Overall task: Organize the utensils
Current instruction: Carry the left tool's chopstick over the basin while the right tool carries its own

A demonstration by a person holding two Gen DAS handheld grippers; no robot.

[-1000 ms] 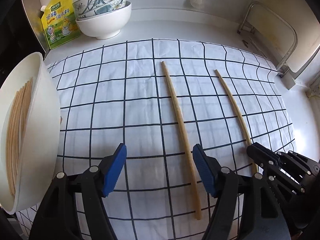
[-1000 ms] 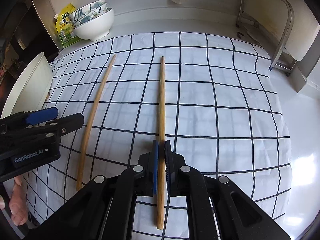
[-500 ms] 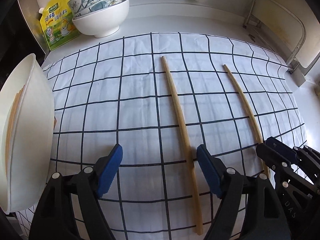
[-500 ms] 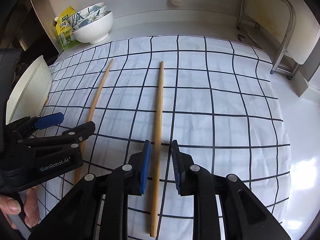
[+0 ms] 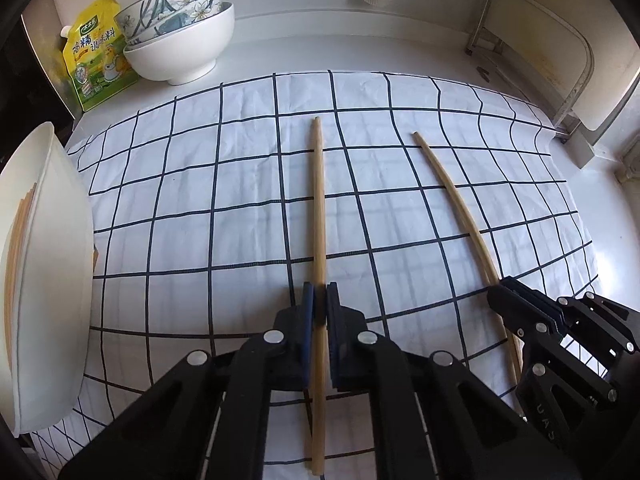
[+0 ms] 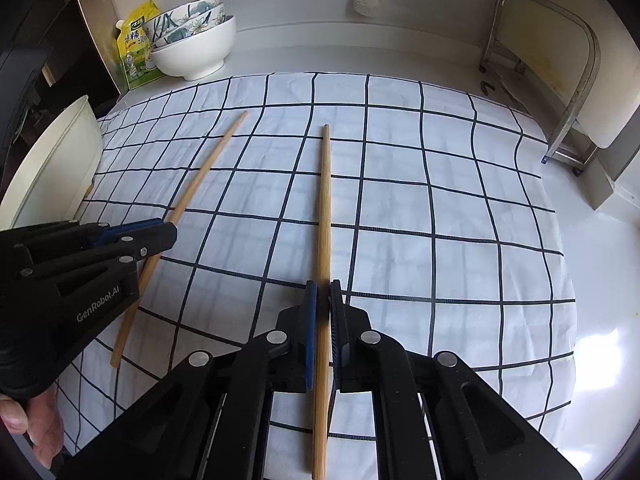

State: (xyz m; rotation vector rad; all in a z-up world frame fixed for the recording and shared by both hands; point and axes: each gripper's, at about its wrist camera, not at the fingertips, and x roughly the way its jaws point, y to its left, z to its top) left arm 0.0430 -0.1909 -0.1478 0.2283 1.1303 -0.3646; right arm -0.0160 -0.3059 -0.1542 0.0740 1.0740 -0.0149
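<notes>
My left tongs (image 5: 319, 312) are pressed together on one chopstick (image 5: 318, 216), which lies lengthwise on the checked cloth (image 5: 200, 208) near the middle of the worktop. My right tongs (image 6: 323, 312) pinch the other chopstick (image 6: 326, 216), lying beside the first toward the right edge of the cloth. At the left edge of the worktop stands a white tub (image 5: 56, 280) with more chopsticks (image 5: 16, 248) inside. In the far left corner sit stacked bowls (image 5: 180, 40) next to a yellow packet (image 5: 98, 52).
</notes>
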